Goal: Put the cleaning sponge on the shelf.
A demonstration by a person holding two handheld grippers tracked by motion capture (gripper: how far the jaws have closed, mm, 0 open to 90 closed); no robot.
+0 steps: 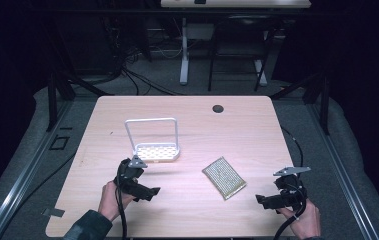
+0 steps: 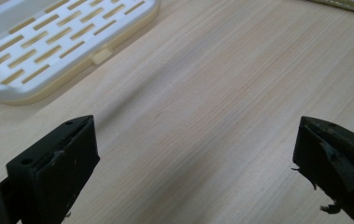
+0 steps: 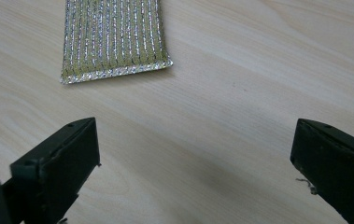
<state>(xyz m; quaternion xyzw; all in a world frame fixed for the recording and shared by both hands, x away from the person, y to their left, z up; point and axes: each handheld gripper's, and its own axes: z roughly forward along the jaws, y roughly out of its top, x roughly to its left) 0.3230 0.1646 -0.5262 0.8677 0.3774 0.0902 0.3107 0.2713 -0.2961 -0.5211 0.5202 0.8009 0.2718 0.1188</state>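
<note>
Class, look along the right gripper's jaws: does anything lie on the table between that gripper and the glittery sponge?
Nothing visible does. Bare wooden table runs from the open right gripper to the near edge of the sponge.

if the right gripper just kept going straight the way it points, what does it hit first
Probably the glittery scouring sponge: it lies ahead of the open right gripper, a little left of centre, with bare table between. Depth is hard to judge.

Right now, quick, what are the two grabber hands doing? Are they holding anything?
Left gripper: open, holding nothing, near the white slotted tray.
Right gripper: open, holding nothing, facing the shiny sponge.
</note>
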